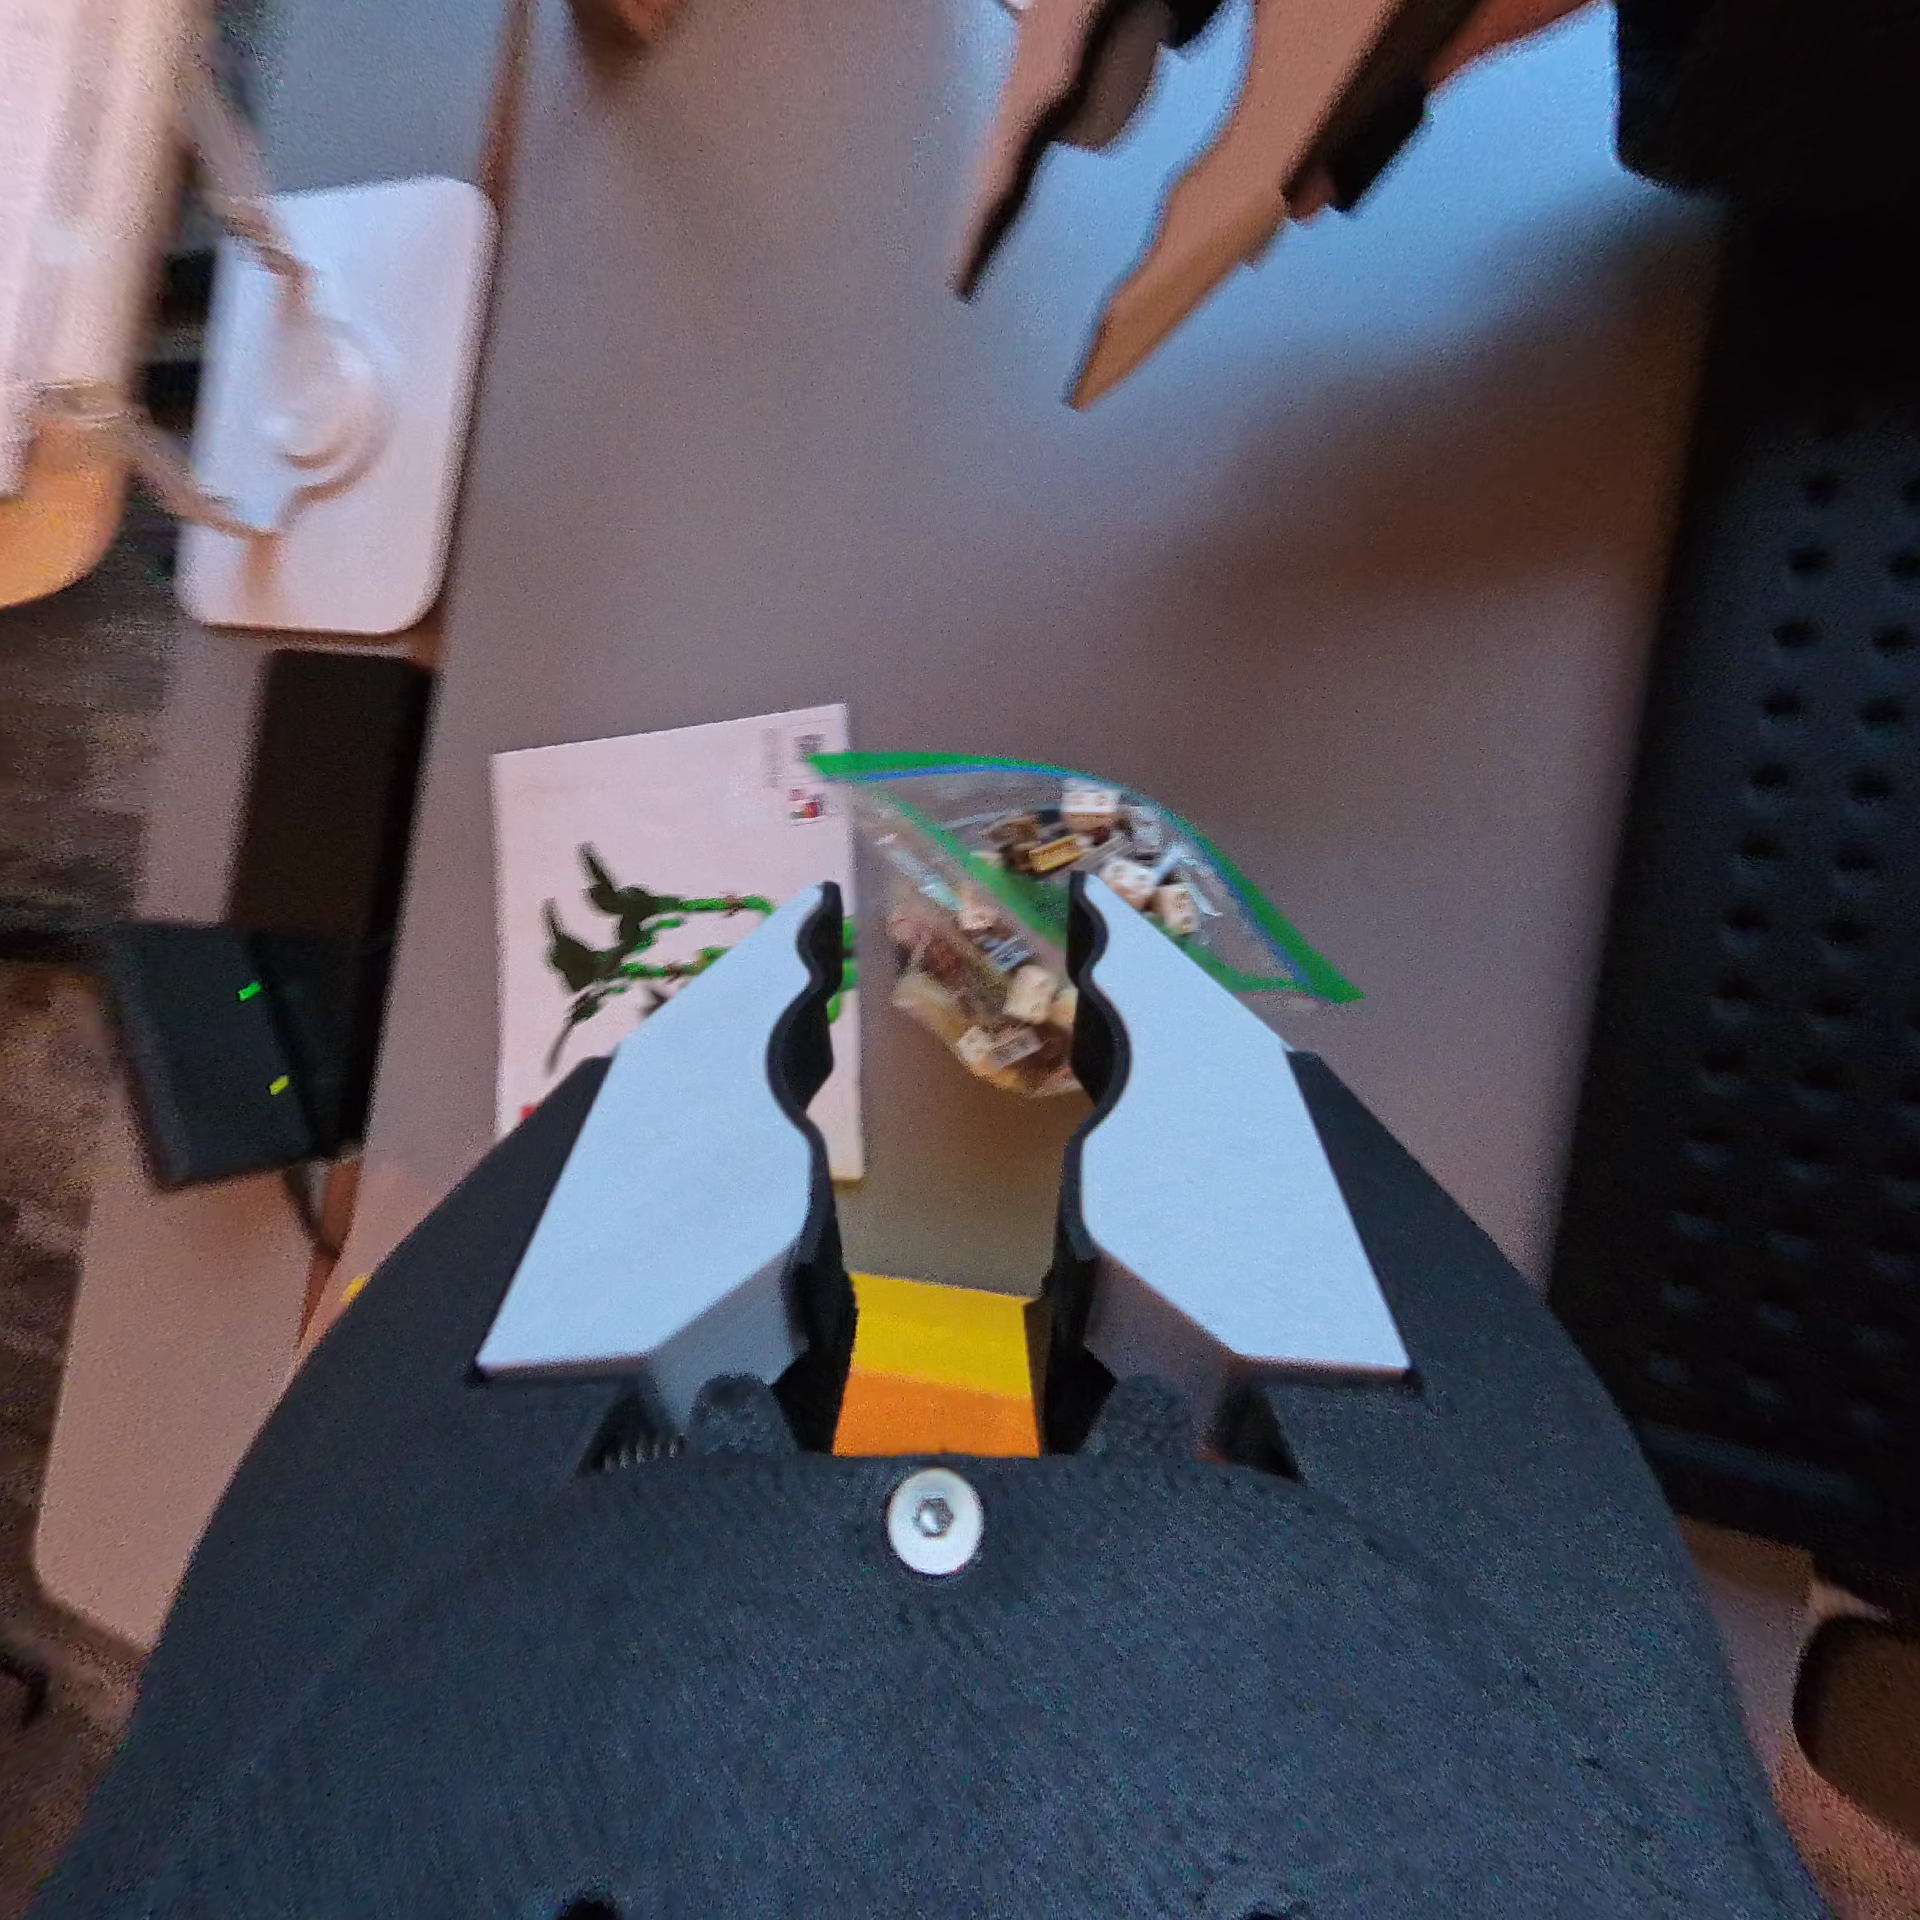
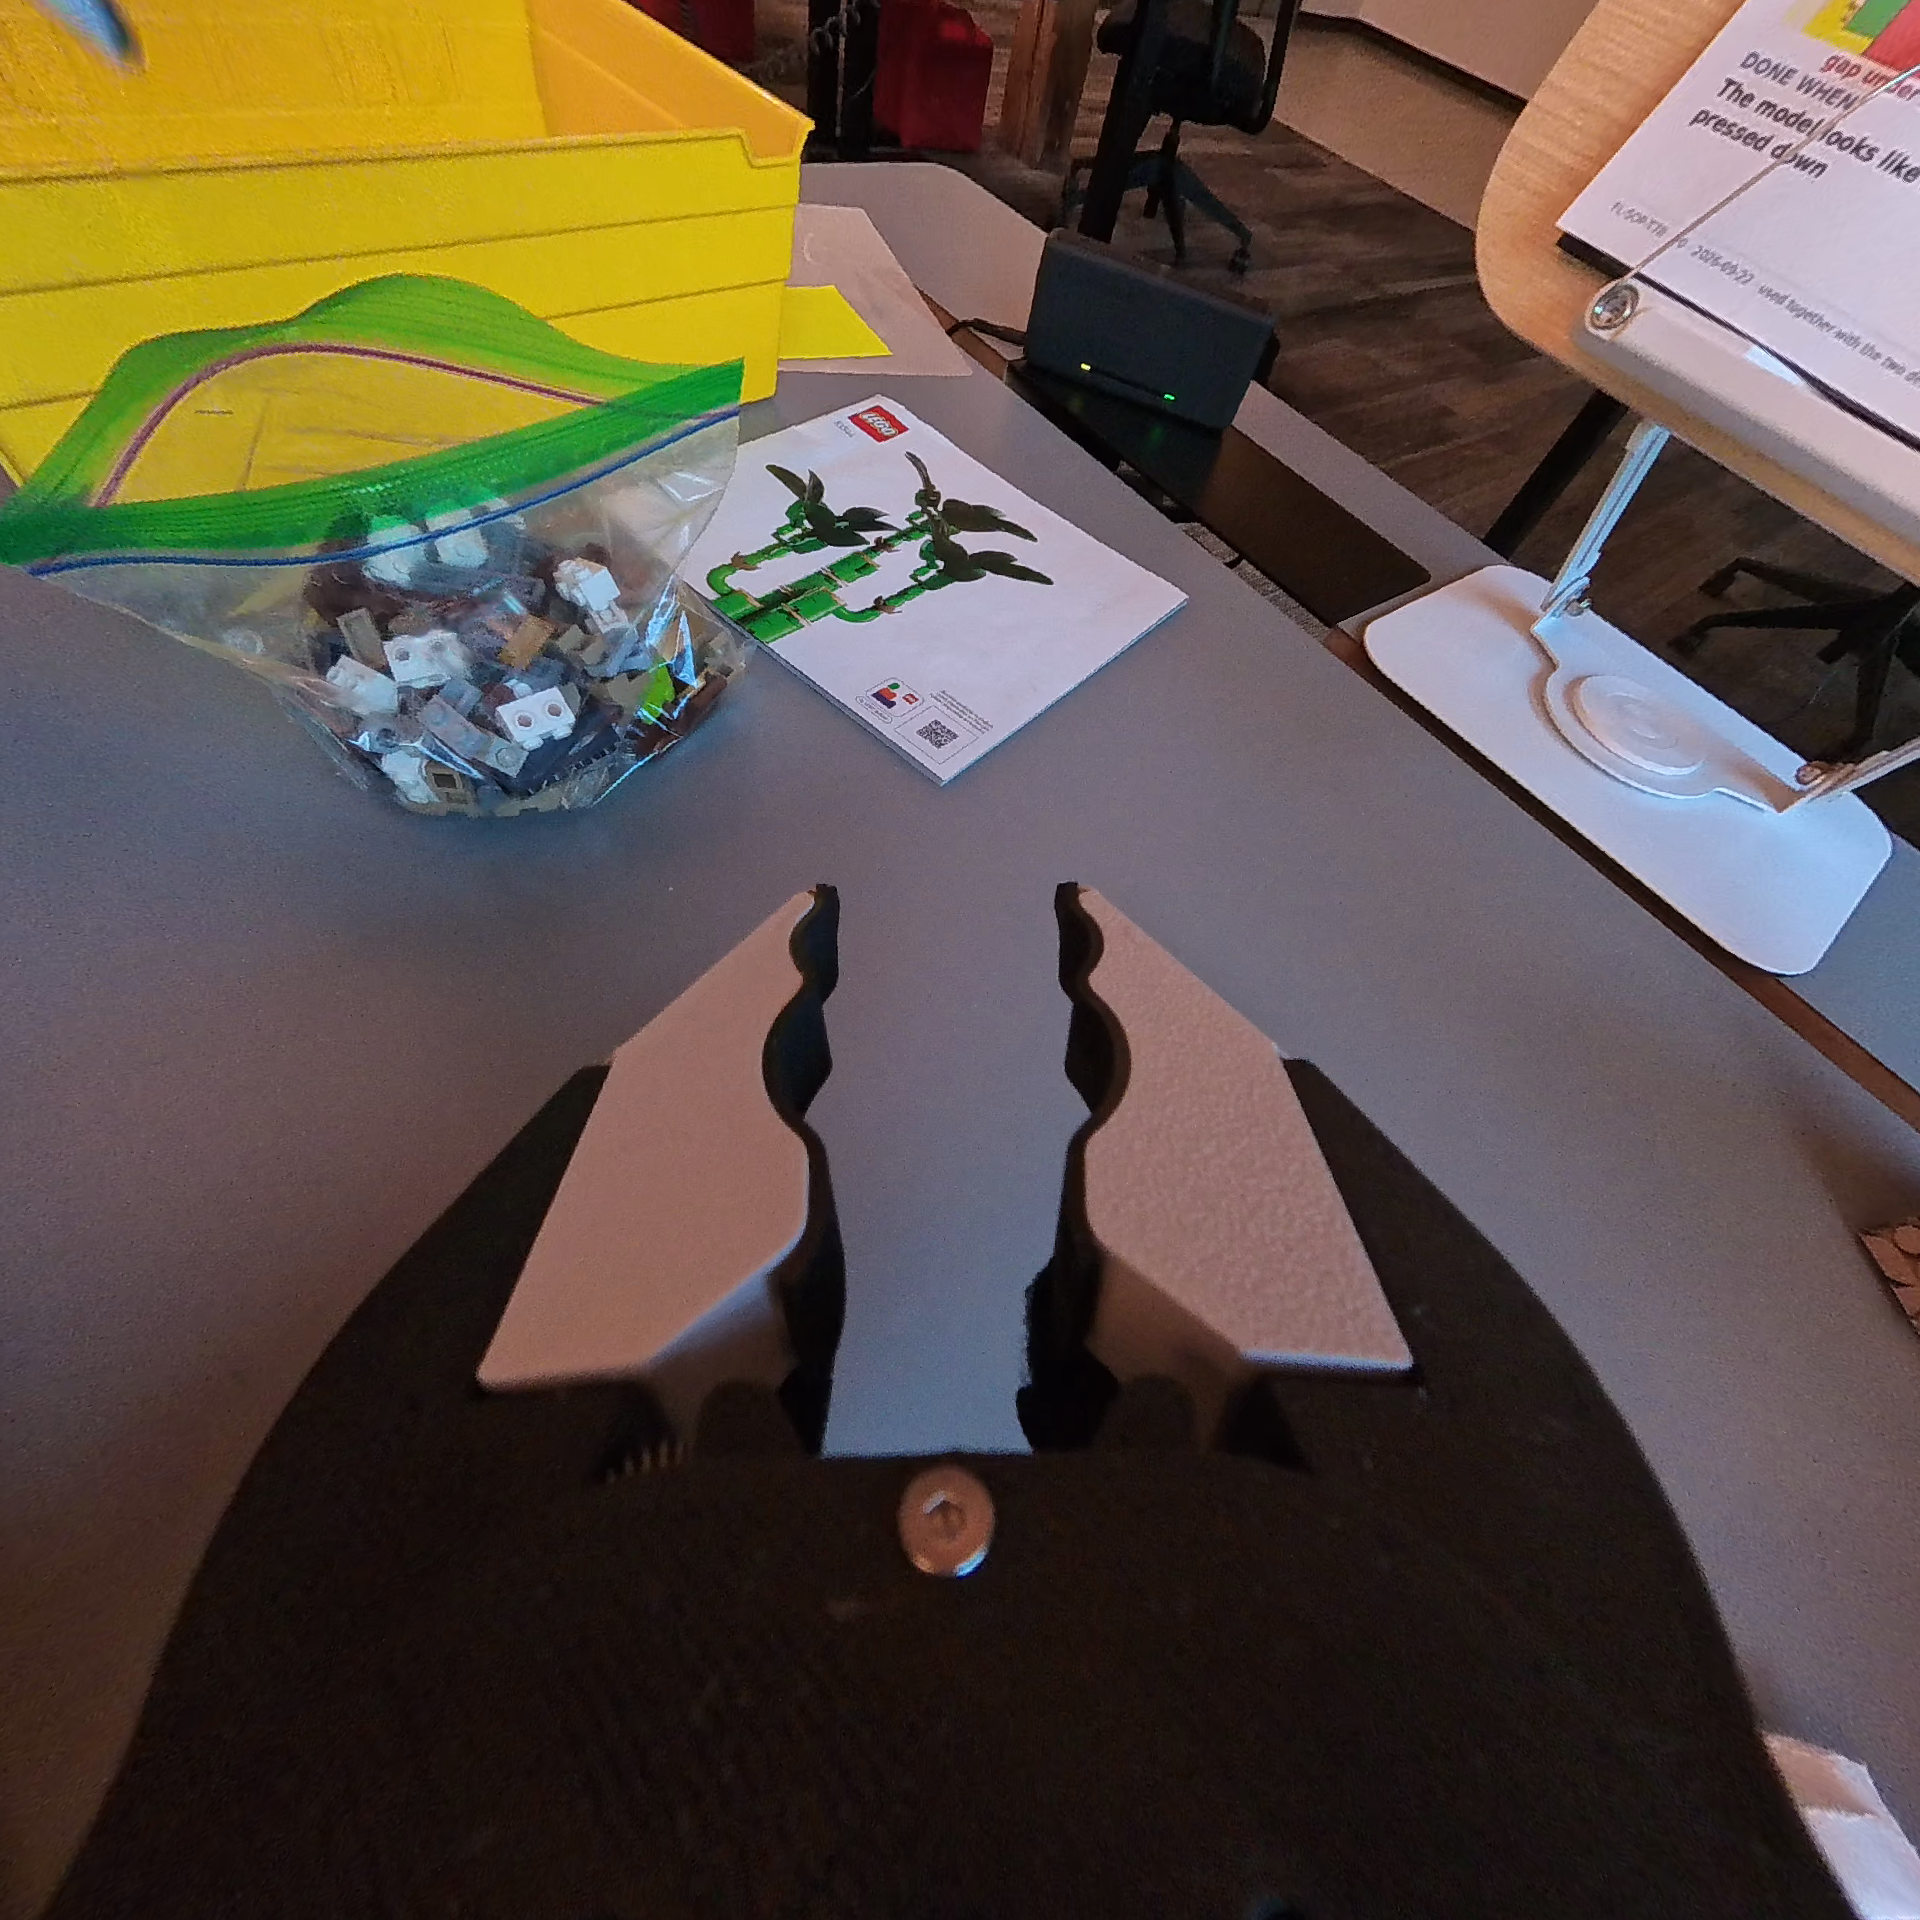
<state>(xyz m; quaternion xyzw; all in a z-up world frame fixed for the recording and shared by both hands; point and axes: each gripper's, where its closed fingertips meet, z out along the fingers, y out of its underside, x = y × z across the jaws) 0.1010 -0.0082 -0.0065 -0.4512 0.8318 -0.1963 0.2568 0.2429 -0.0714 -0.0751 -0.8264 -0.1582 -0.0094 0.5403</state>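
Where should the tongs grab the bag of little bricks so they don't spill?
Probably the green zip band at the top of the bag, coming down from above. The bag stands upright on the grey table with its mouth gaping and the bricks heaped at the bottom, so the flat band is thin enough to pinch. Both tongs, left and right, are open and empty.

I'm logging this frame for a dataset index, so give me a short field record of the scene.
surface: grey table
left gripper: open, empty, above the table
right gripper: open, empty
bag: clear zip bag with green seal, full of small building bricks, open-topped
booklet: white instruction booklet with green plant picture, flat beside the bag
bin: yellow plastic bin behind the bag
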